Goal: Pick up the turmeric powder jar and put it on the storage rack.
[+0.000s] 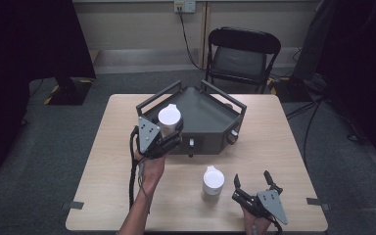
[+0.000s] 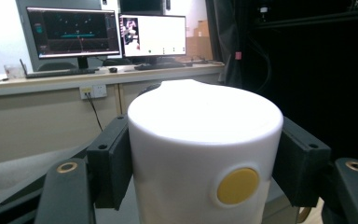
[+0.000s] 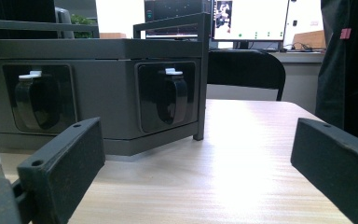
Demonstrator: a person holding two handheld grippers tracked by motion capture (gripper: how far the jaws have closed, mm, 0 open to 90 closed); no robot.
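My left gripper point(image 1: 170, 128) is shut on a white cylindrical cup point(image 1: 170, 119), lifted above the left front of the dark grey box point(image 1: 210, 115). In the left gripper view the same white cup point(image 2: 205, 154) sits between both pads point(image 2: 109, 163) and carries a round yellow dot. A second white cup point(image 1: 213, 181) stands on the table near the front. To its right my right gripper point(image 1: 252, 179) rests low on the table, open, with nothing between its fingers point(image 3: 60, 172). The box point(image 3: 93, 88) faces it, showing two black latches.
The wooden table point(image 1: 274, 147) has free surface on its right and left sides. A black folding chair point(image 1: 242, 56) stands behind it. Black stands and cables crowd the floor at the left and right. A desk with monitors point(image 2: 74, 35) lies beyond.
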